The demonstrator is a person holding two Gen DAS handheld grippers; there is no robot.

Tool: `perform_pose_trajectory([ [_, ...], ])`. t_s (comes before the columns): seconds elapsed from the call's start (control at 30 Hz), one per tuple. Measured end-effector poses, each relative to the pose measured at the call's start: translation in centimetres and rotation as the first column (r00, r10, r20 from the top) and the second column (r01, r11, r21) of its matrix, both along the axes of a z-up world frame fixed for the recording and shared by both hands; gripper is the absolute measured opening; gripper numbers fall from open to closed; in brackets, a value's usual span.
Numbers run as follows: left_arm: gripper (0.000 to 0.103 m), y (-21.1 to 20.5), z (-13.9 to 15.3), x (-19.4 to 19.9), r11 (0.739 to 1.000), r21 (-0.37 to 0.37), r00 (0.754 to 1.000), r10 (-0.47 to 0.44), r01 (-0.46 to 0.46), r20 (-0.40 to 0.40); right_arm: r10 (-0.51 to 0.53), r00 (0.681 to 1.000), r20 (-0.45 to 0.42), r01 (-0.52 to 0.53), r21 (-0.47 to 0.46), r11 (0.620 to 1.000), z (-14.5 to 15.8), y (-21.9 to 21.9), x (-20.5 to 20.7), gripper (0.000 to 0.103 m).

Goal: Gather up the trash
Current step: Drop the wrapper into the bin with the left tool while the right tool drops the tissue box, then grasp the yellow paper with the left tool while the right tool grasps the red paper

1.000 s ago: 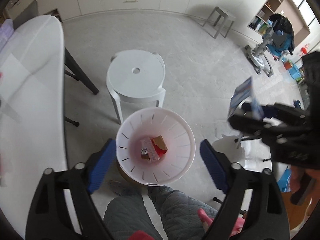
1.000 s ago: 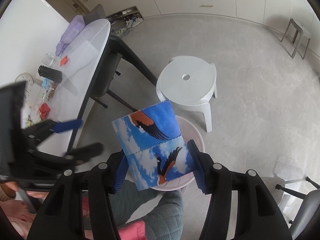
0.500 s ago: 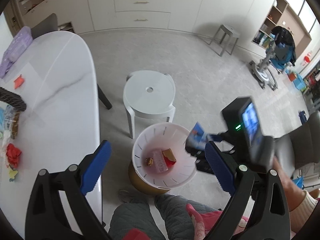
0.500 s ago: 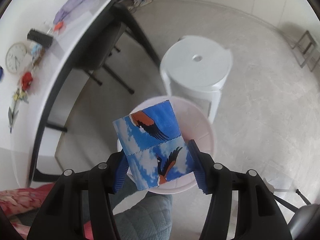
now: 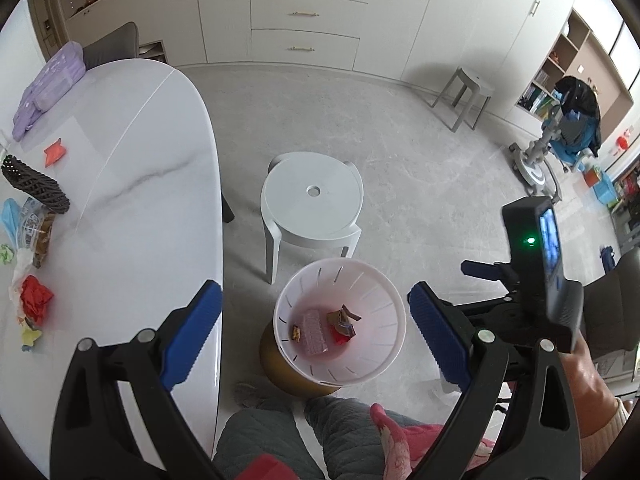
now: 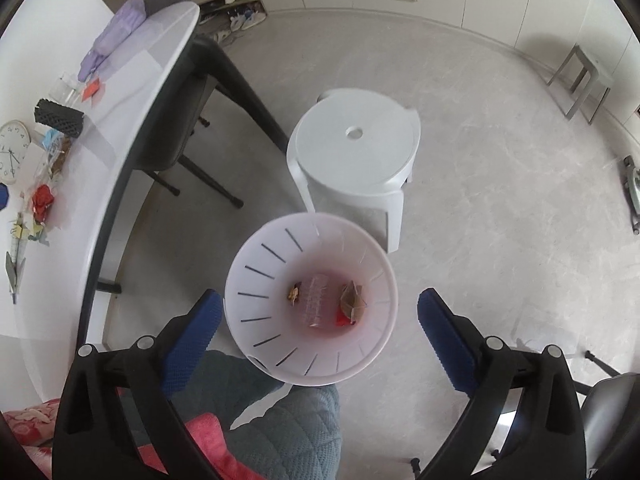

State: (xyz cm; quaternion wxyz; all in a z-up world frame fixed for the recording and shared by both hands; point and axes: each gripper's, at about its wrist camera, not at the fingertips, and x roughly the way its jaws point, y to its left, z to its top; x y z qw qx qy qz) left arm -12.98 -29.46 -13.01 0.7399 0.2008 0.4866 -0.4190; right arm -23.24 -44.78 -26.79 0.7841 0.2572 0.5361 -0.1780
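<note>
**Both grippers spread above the bin**

The right gripper (image 6: 318,318) is seen with jaws opening and nothing between them; the left gripper (image 5: 314,330) stands wide and empty. Below them, centre of frame, the white slotted plastic bin (image 6: 256,280) holds 3 or so crumpled scraps: a ribbed clear wrapper (image 6: 316,302) and brown-and-red paper (image 6: 352,302). Farther off, left of frame, light crinkled trash (image 5: 34,304) lies on the glossy marbled table (image 5: 132,184). Thin wrappers could slip from the pads or miss the rim if released off-centre.
</note>
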Motion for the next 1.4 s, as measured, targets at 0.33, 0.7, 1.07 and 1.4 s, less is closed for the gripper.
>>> perform_pose_trajectory([
  [0.33, 0.09, 4.1, 0.8, 3.4, 0.991, -0.009, 0.991, 0.131, -0.131, 0.004, 0.053, 0.998, 0.043, -0.052, -0.017, 0.998, 3.6, 2.0, 3.9, 0.098],
  [0.7, 0.09, 18.9, 1.0, 11.7, 0.89, 0.015, 0.882, 0.449, -0.455, 0.14, 0.374, 0.919, 0.126, -0.367, -0.073, 0.927, 7.8, 12.0, 16.3, 0.098],
  [1.07, 0.09, 30.0, -3.7, 18.6, 0.814, 0.011, 0.81, 0.577, -0.581, 0.107, 0.601, 0.778, 0.182, -0.595, -0.09, 0.799, 9.5, 23.0, 25.7, 0.098],
  [1.4, 0.081, 31.7, -8.9, 23.4, 0.783, 0.02, 0.783, 0.621, -0.621, -0.035, 0.653, 0.75, 0.104, -0.65, -0.066, 0.757, 7.2, 26.7, 29.3, 0.098],
])
